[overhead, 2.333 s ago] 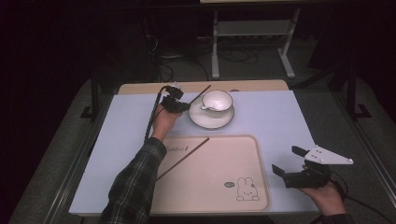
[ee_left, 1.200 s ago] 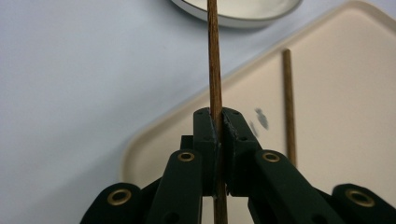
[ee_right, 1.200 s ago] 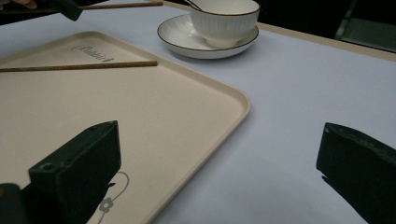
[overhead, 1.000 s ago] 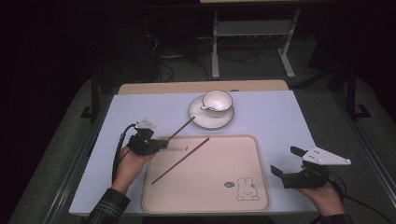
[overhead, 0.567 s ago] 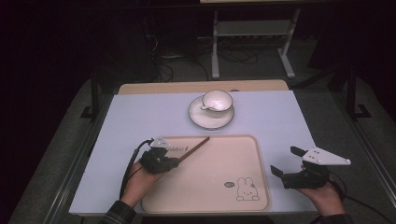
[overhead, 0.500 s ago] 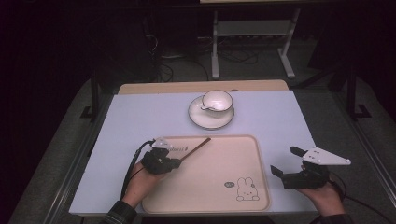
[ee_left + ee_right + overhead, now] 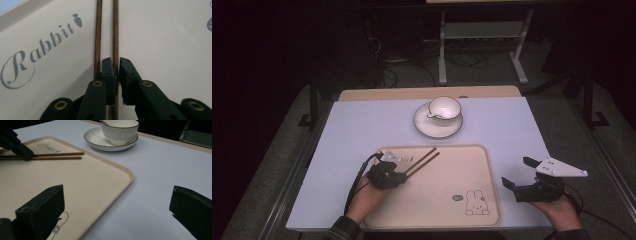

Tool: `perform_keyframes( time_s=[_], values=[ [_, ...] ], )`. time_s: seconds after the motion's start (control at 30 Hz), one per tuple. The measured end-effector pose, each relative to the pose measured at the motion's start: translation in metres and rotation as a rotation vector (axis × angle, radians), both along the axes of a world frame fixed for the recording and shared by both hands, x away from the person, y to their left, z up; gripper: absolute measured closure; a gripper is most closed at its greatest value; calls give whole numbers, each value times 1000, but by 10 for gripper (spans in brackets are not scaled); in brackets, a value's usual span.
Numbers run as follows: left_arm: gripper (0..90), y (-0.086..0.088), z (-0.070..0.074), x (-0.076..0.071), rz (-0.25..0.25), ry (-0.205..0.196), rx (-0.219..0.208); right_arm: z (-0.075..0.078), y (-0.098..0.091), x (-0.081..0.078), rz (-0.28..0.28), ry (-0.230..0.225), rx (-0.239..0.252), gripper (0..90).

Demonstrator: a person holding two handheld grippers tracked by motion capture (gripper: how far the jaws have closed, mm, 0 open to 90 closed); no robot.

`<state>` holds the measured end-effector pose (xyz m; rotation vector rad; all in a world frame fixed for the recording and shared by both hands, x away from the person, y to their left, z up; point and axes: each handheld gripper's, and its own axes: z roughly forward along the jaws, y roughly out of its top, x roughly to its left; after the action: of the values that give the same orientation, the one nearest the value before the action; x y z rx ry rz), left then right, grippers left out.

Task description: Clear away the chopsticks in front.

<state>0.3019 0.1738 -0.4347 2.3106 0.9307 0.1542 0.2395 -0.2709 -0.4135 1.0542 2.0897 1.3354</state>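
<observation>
We observe two thin dark-brown wooden chopsticks lying flat and nearly parallel, just apart, on the tray's upper-left area, at about ten o'clock from its centre, their far ends pointing toward two o'clock.

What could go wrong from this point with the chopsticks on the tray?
The left gripper has just been opening, with one chopstick between its jaws; if it lifts before letting go fully, it may drag that stick out of line with the other chopstick. Both lie near the tray's far rim and could roll onto it.
</observation>
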Motion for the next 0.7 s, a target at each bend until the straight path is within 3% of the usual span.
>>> perform_keyframes(
  time_s=[0.17, 0.33, 0.53, 0.7],
  values=[
    [754, 0, 3, 0, -4, 3, -7, 0, 0, 0, 1, -3, 1, 0],
    [733, -4, 16, 6, -18, -20, -66, 0, 0, 0, 2, -1, -1, 0],
    [879, -21, 23, 20, -83, -30, -81, 0, 1, 0, 3, 1, -4, 0],
    [894, -39, 20, 38, -110, -28, -107, 0, 1, 0, 3, 3, -6, 0]
  ],
)
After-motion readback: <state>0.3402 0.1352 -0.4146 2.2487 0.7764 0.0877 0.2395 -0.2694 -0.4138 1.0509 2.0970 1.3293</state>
